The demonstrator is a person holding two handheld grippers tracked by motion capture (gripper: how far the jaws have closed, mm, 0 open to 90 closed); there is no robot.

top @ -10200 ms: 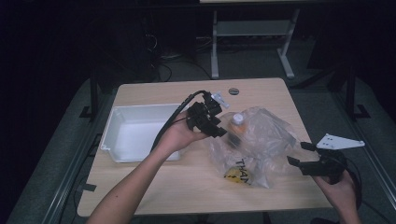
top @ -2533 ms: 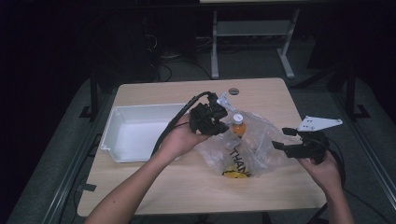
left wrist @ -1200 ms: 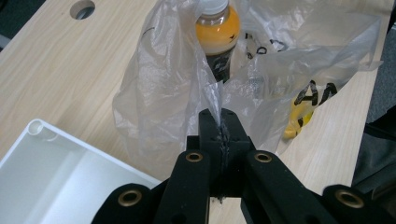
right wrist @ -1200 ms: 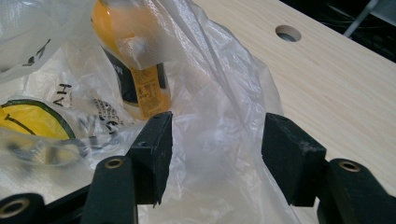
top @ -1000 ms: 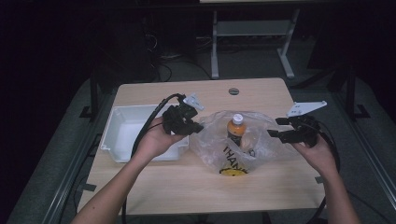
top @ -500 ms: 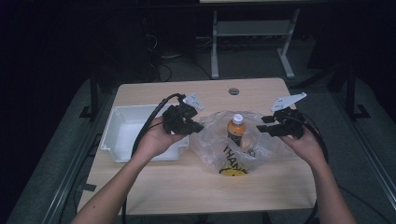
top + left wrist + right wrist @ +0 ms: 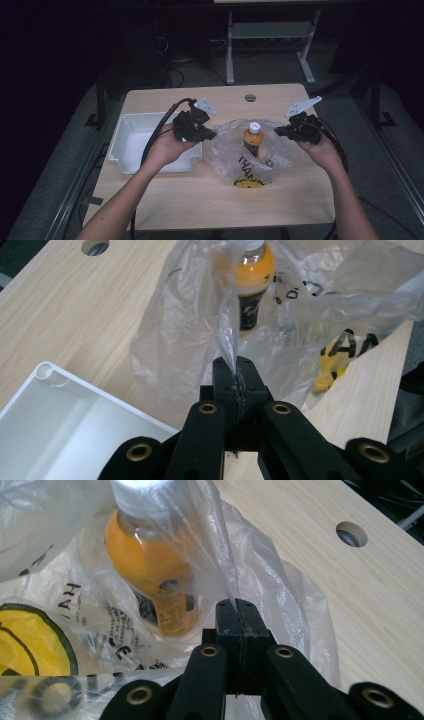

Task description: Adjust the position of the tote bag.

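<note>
Plastic bag [image 7: 250, 160] at frame centre on the bench [image 7: 200, 200], stretched between left claw [image 7: 207, 134] and right claw [image 7: 280, 131], both clamped tight on its edges around an upright orange bottle [image 7: 252, 140]; likely to tear or tip if pulled wider.

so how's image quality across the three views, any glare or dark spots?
High view: dim overall, the room past the table nearly black, and the bottle small and soft. Left gripper view: well lit, the plastic bag hazes the bottle behind it, tongs sharp. Right gripper view: bright sheen on the bag's folds over the bottle cap, label print blurred.
</note>
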